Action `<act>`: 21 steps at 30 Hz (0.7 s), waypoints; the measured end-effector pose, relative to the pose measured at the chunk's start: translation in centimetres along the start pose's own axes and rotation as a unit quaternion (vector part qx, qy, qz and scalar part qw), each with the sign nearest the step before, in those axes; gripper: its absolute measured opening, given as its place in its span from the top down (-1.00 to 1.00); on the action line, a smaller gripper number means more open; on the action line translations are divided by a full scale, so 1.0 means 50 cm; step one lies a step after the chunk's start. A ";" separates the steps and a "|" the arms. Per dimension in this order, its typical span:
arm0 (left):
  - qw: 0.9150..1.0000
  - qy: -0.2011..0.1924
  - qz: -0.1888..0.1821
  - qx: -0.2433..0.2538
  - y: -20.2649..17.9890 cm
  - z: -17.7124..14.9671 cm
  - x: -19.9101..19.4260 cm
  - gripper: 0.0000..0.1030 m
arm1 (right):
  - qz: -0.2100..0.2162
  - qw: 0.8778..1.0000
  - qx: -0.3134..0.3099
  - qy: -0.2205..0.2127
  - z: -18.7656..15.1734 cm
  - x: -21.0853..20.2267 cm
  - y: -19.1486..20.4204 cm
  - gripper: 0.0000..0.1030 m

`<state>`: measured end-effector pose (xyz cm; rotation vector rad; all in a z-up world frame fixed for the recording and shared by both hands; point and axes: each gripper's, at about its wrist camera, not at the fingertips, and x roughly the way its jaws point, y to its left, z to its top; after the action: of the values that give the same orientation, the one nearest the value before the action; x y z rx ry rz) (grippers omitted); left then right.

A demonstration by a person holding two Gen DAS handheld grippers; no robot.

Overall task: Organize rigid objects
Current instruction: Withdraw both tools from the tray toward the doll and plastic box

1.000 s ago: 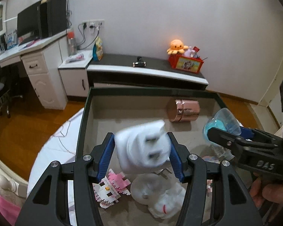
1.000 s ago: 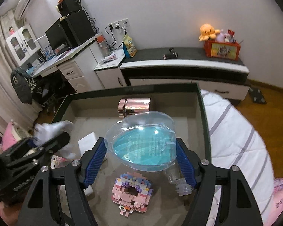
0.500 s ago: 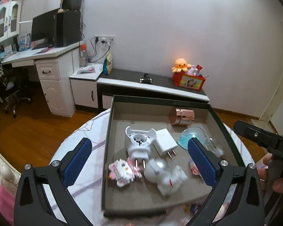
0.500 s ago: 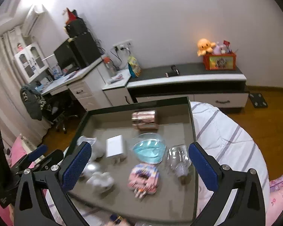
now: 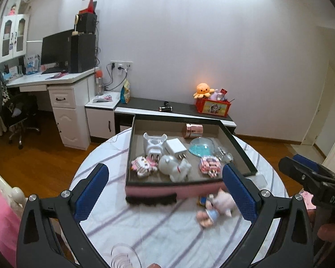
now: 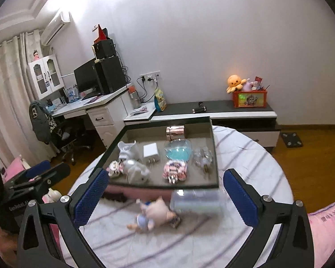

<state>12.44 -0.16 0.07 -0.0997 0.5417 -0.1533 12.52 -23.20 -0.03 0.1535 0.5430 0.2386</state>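
- Both of your grippers have pulled back and up from the tray (image 5: 239, 147) since a second ago: then the left gripper (image 5: 165, 192) was clamped on the white plug-in adapter (image 5: 154, 144) and the right gripper (image 6: 165, 195) on the blue heart-shaped box (image 6: 178, 149); both pieces now lie inside the tray.
- Your left jaws have just been opening and now stand wide apart with nothing between the pads; the same goes for the right.
- What remains outside the tray is the small doll figure (image 6: 155, 215) lying on the striped tablecloth (image 6: 256, 163), just in front of the tray's near wall, plus a blurred clear container (image 6: 195, 202) touching or just beside it (too smeared to name).
- In the left wrist view the doll (image 5: 216, 207) sits low and close to your right-hand pad; in the right wrist view it lies nearly centred between the pads.
- Its long axis runs roughly crosswise to your fingers, slightly slanted.
- By my reading, the right gripper is the better-placed one: reach forward and down, straddling the doll's short width.
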 end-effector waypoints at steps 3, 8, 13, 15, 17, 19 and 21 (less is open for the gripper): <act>1.000 -0.008 0.004 -0.003 -0.008 -0.028 -0.033 -1.00 | -0.012 1.000 -0.009 -0.007 -0.027 -0.033 0.011 -1.00; 1.000 -0.011 0.007 -0.010 -0.015 -0.075 -0.074 -1.00 | -0.023 0.999 -0.018 -0.018 -0.074 -0.087 0.017 -1.00; 1.000 -0.006 0.011 -0.024 -0.019 -0.114 -0.106 -1.00 | -0.038 0.999 -0.011 -0.031 -0.118 -0.136 0.016 -1.00; 1.000 -0.005 0.015 -0.021 -0.029 -0.126 -0.113 -1.00 | -0.044 0.998 -0.008 -0.031 -0.138 -0.148 0.018 -1.00; 1.000 -0.004 0.018 -0.013 -0.040 -0.136 -0.119 -1.00 | -0.042 0.999 -0.005 -0.023 -0.152 -0.147 0.019 -1.00; 1.000 -0.002 0.016 -0.010 -0.046 -0.141 -0.124 -1.00 | -0.042 0.999 -0.010 -0.019 -0.156 -0.146 0.026 -1.00; 1.000 -0.004 0.014 -0.008 -0.050 -0.144 -0.132 -1.00 | -0.039 0.999 -0.013 -0.021 -0.153 -0.147 0.033 -1.00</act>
<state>2.80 -1.85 -2.41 -0.1085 0.5371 -0.1204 2.08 -22.93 -2.52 0.1114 0.5019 0.1669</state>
